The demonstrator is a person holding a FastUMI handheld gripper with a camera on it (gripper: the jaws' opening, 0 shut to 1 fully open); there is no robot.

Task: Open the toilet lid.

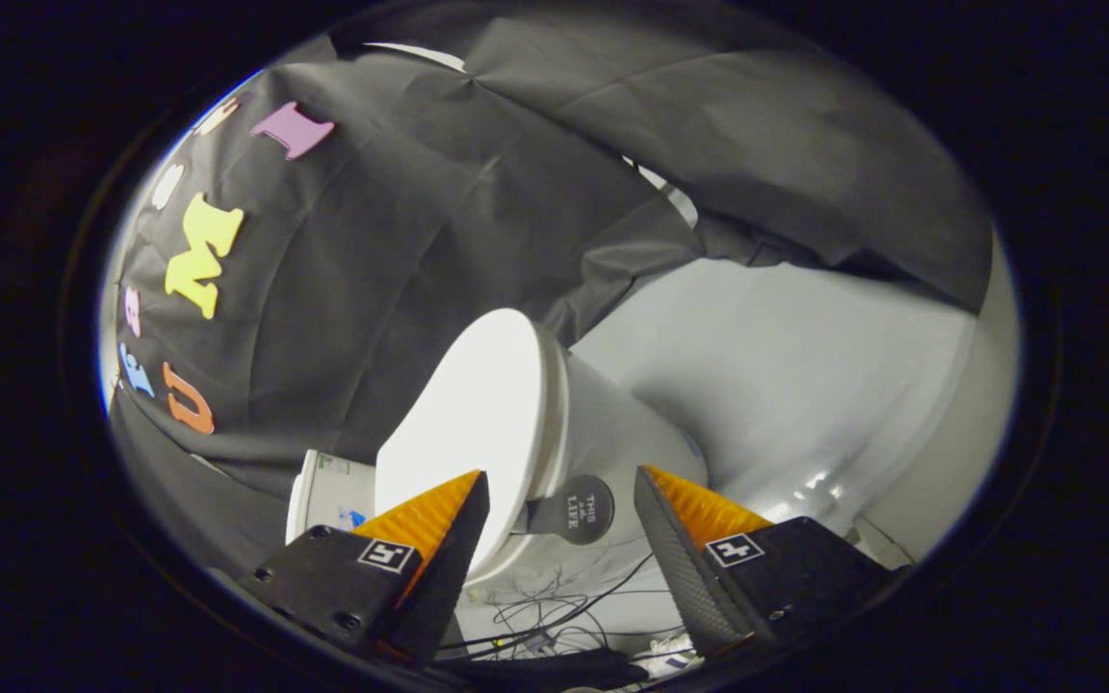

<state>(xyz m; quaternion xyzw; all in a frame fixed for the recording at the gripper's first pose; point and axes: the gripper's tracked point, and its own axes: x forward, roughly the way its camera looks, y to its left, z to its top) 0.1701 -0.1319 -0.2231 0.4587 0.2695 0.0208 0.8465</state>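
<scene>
A white toilet (pixel 612 433) stands just ahead of my fingers, tilted in the view. Its white lid (pixel 473 414) lies down flat on the seat. A dark round tab (pixel 579 508) sticks out from the front rim of the lid, in the gap between my fingertips and slightly beyond them. My gripper (pixel 562 486) is open, its fingers wide apart on either side of the tab and touching nothing. The left finger (pixel 439 525) overlaps the lid's front edge in the view.
Black cloth hangs behind and around the toilet. A pale glossy floor (pixel 805 385) stretches past the bowl. Thin dark cables (pixel 564 616) lie tangled below the toilet near my fingers. A white container (pixel 328 491) stands beside the toilet, by my left finger.
</scene>
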